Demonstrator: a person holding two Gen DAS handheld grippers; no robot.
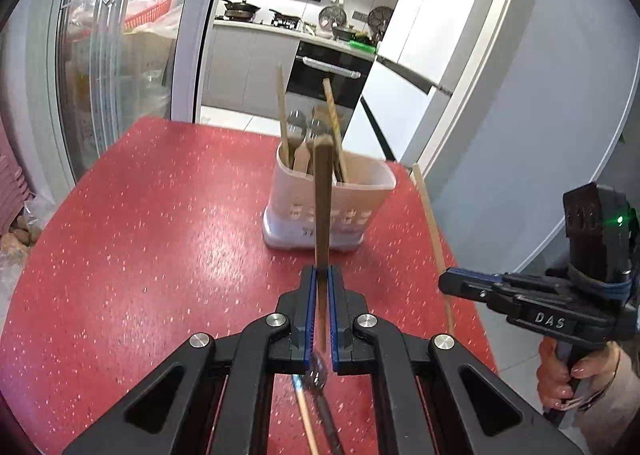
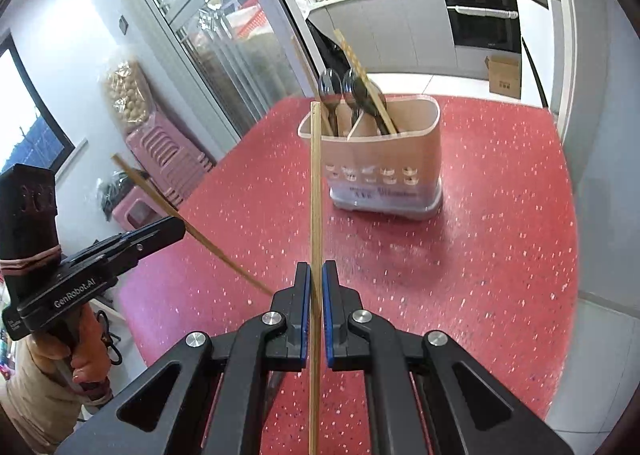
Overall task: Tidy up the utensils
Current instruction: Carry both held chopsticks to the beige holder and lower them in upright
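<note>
Red speckled table (image 1: 160, 215), kitchen w/ oven (image 1: 328, 71) behind.

Right gripper (image 1: 452, 282) body, at my 3 o'clock: I read "DAS" in pale letters.
Left gripper (image 2: 176, 229) body, at my 9 o'clock: I read "GenRobot.AI"; a smaller line beside it is too small to read.
Utensil holder (image 2: 384, 159) base, 12 o'clock: printed marks, blurred, illegible.

Left tool (image 1: 320, 295) grips a wooden stick (image 1: 323, 199) pointing at the holder (image 1: 332, 203) on the red table (image 1: 160, 235); right tool (image 1: 452, 283) pinches a chopstick (image 1: 430, 223)
</note>
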